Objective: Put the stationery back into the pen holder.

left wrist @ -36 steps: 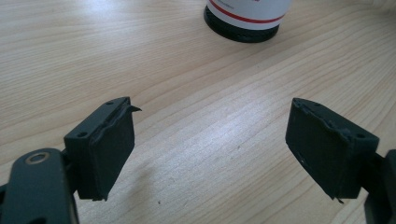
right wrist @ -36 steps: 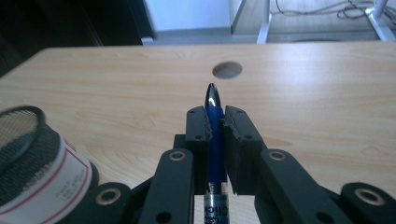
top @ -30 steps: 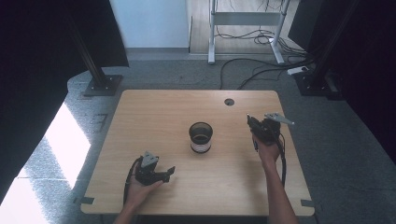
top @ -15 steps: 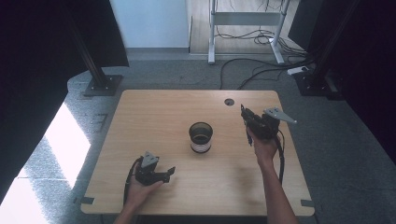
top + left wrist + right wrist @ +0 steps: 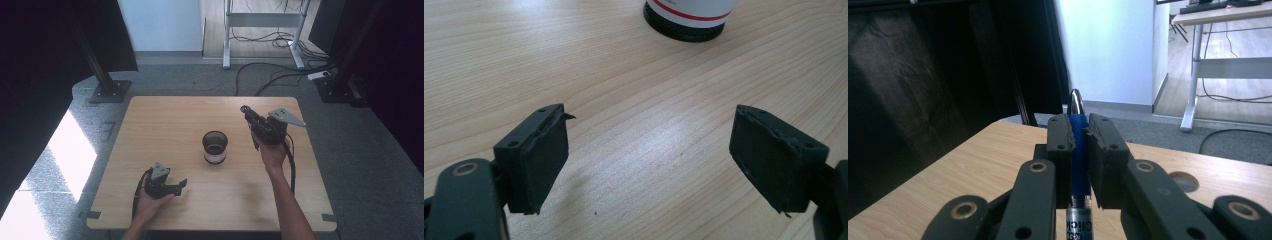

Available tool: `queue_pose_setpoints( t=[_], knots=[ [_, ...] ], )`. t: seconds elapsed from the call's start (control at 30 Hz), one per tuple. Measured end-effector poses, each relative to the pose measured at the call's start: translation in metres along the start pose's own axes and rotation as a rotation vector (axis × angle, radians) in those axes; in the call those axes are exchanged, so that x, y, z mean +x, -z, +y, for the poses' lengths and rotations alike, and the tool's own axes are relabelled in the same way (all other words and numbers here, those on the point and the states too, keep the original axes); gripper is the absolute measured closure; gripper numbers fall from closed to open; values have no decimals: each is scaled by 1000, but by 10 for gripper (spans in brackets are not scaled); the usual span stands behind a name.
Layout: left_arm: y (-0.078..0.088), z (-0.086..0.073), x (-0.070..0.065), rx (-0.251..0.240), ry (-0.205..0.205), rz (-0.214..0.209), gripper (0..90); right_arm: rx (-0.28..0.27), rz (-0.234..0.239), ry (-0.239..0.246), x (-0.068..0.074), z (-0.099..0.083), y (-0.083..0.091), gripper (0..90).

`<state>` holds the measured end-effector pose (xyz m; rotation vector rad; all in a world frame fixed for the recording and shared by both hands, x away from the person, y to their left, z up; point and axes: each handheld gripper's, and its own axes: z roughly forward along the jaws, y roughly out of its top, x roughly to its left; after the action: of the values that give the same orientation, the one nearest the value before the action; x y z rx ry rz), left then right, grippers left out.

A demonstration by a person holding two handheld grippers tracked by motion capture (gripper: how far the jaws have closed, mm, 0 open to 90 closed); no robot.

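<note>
Lifting: we had the right gripper [image 5: 248,114] raised off the table [image 5: 165,125] near its far right corner, higher and a bit further toward the far edge than a second before.
Grip: our right jaws were clamped on a blue pen [image 5: 1078,150], its silver tip poking out past the pads in the right gripper view, printed barrel running down under them.
Pen spot: up in the air in our right hand [image 5: 272,150], over the right half of the table, tilted toward the cup [image 5: 215,147].
Cup: black rim, white body with a red stripe, standing upright about mid-table, nothing touching it, same place as before.
Left gripper [image 5: 176,186]: jaws spread wide, nothing between the pads [image 5: 544,160], just bare wood. It sat near the front edge, left of centre, parked like in the earlier frames.
What it meant: we reckoned the pen was picked up clean and we were carrying it over to drop in the cup, so roughly halfway.
Next bit: probably swinging the tip over the cup's mouth and tipping it upright before letting go.
</note>
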<state>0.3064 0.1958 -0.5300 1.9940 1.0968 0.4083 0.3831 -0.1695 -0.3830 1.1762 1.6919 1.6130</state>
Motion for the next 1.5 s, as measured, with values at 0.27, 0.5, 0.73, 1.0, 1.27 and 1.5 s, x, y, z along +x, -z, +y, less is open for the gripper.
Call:
queue_pose_setpoints(
  t=[0.27, 0.5, 0.73, 1.0, 1.27, 1.5],
  knots=[
    [0, 0, -1, 6, -6, -4, 164, -3, 20, 18, 16, 2, -13, 791],
    [1, 0, -1, 1, -3, -4, 165, -3, 28, 15, 22, 0, -23, 791],
    [0, 0, -2, 8, -5, -8, 165, -3, 39, 10, 28, -1, -30, 791],
    [-1, 0, -3, 10, -13, -13, 165, 6, 51, 26, 38, 0, -41, 790],
    [-1, 0, -2, 6, -2, -27, 165, 16, 63, 25, 47, -4, -60, 790],
    [-1, 0, -2, 4, -1, -34, 165, 25, 66, 44, 58, -7, -75, 790]
  ],
)
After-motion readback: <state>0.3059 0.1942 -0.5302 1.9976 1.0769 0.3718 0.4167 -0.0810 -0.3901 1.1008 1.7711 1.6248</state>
